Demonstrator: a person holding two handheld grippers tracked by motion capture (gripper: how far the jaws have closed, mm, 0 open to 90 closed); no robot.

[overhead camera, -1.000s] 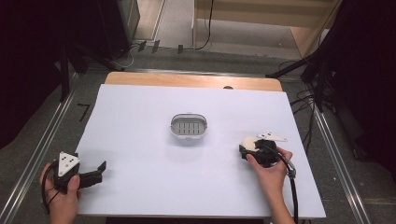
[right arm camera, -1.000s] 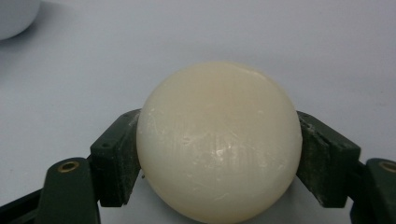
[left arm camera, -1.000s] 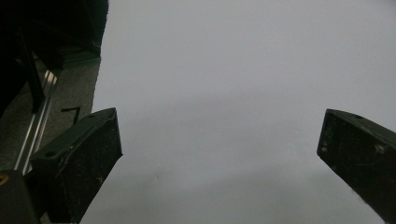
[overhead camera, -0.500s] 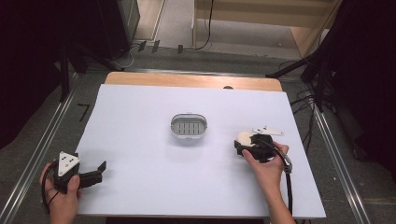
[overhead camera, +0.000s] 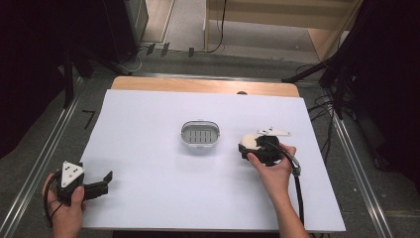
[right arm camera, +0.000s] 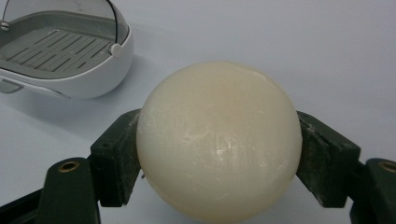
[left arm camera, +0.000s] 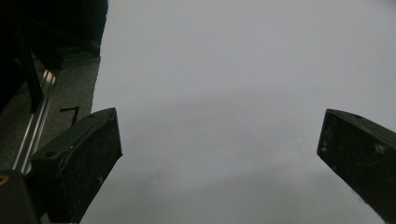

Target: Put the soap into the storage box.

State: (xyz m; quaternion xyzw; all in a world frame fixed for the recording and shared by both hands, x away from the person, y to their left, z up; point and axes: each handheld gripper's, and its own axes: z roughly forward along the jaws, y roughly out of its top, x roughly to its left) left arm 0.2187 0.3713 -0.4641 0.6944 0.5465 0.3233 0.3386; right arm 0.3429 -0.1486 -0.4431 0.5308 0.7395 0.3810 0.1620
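Note:
A cream round soap bar sits between the two black jaws of my right gripper, which is shut on it. From above, that gripper hangs over the white table right of centre, with the soap at its tip. An open white soap dish with a slatted grey tray stands at the table's middle, just left of the soap; in the right gripper view the dish lies at the upper left. My left gripper rests at the near left corner, jaws wide apart over bare table.
The white table has a wooden strip along its far edge. Metal rails run along both sides on the floor. Dark stands and cables crowd the far right.
My right gripper has carried the soap to the left, toward the dish, and a little higher. The left gripper has stayed put.

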